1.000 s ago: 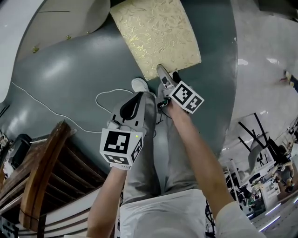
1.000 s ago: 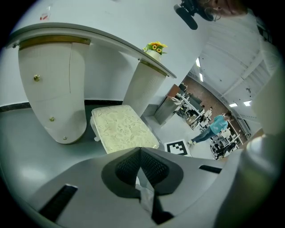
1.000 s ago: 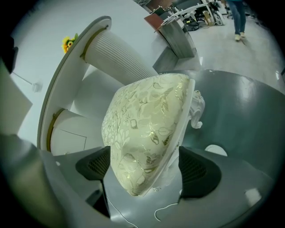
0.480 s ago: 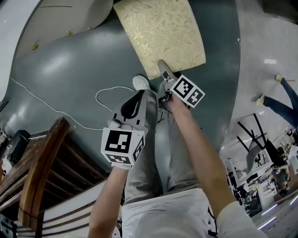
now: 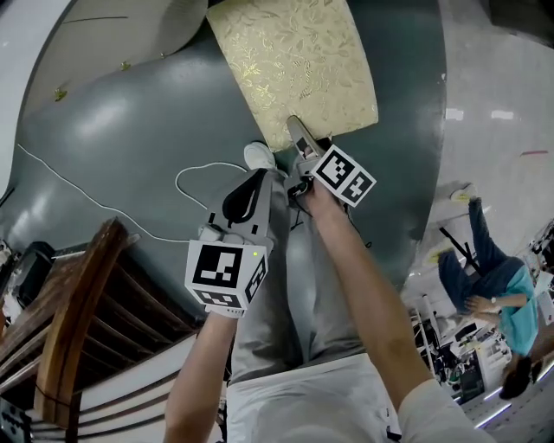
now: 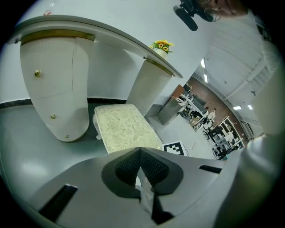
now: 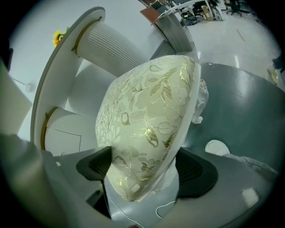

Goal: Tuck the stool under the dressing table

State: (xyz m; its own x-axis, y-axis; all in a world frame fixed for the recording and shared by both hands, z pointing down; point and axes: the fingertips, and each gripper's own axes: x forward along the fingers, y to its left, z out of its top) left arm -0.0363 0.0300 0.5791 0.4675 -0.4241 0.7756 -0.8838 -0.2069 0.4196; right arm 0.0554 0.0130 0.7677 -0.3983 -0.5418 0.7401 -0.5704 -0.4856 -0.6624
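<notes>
In the head view the stool (image 5: 294, 65) is seen just short of the counter (image 5: 169, 22), nearest the right tongs (image 5: 296, 134); in the left gripper view the left tongs (image 6: 140, 152) are found closed on nothing; in the right gripper view the stool's near edge is clamped, the counter lying straight beyond.

The stool (image 5: 294, 65) runs off the top edge of the head view, its far side gone and its legs out of sight beneath the cushion. The dressing table (image 5: 164, 26) shows only a pedestal and a sliver of top, clipped at the far left. The stool's near corner disappears under the right gripper (image 5: 299, 143). In the left gripper view, the left gripper (image 6: 140, 164) blocks the stool's near end with its own body, and most of the marker cube (image 6: 174, 148) too. The flowers (image 6: 161, 44) up on the table are too small to tell their kind. In the right gripper view the cushion hides all but a bit of one white leg (image 7: 201, 100). Near left, a wooden frame (image 5: 78, 320) is cut by the edge. Far right, a person (image 5: 489, 285), small and partly out of the picture.
</notes>
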